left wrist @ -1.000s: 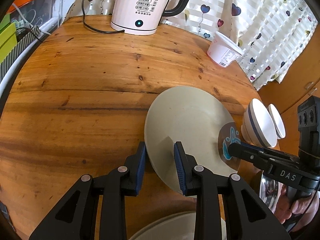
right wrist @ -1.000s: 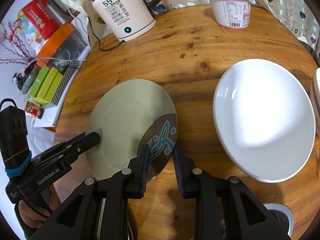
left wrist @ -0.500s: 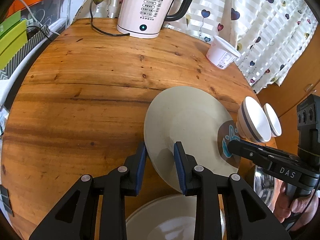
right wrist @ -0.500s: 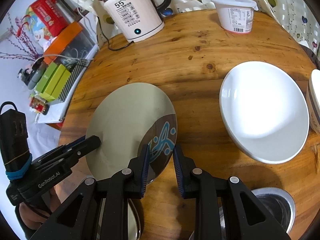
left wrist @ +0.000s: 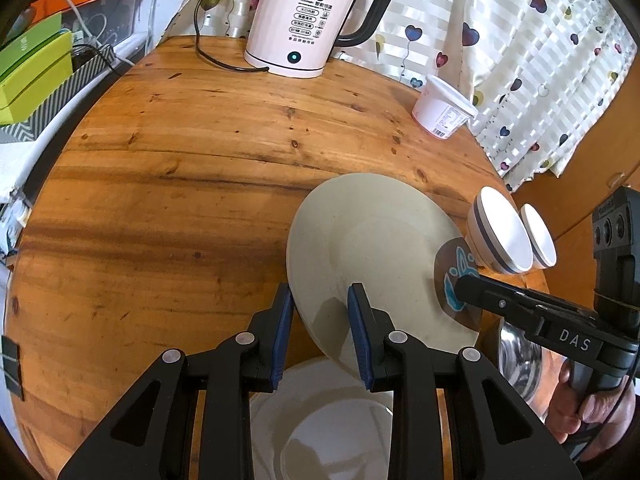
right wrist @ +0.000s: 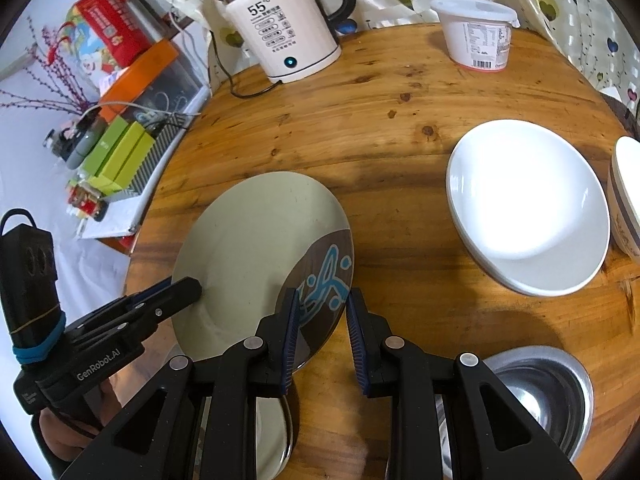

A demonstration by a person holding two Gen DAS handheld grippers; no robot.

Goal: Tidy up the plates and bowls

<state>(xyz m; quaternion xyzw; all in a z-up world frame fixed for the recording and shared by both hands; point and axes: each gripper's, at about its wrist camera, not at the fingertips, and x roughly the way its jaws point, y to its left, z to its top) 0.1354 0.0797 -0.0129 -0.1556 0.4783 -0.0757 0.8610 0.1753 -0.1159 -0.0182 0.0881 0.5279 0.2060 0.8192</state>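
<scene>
A beige plate (left wrist: 372, 248) with a brown and blue patterned patch hangs tilted above the wooden table (left wrist: 160, 200). My left gripper (left wrist: 320, 312) is shut on its plain near rim. My right gripper (right wrist: 322, 312) is shut on the patterned rim of the same plate (right wrist: 256, 248). Each gripper also shows in the other's view: the right gripper (left wrist: 464, 284) and the left gripper (right wrist: 188, 288). A white plate (left wrist: 320, 412) lies below the held one. Two striped bowls (left wrist: 500, 232) stand at the right edge.
A wide white dish (right wrist: 528, 204) lies right of the held plate, with a steel bowl (right wrist: 548, 384) nearer me. A white kettle (left wrist: 304, 28) with its cord and a yogurt tub (left wrist: 444, 110) stand at the back. Boxes (right wrist: 120, 152) line the left side.
Both grippers have drawn back and up a little with the plate between them. The white plate beneath and the steel bowl have come into view.
</scene>
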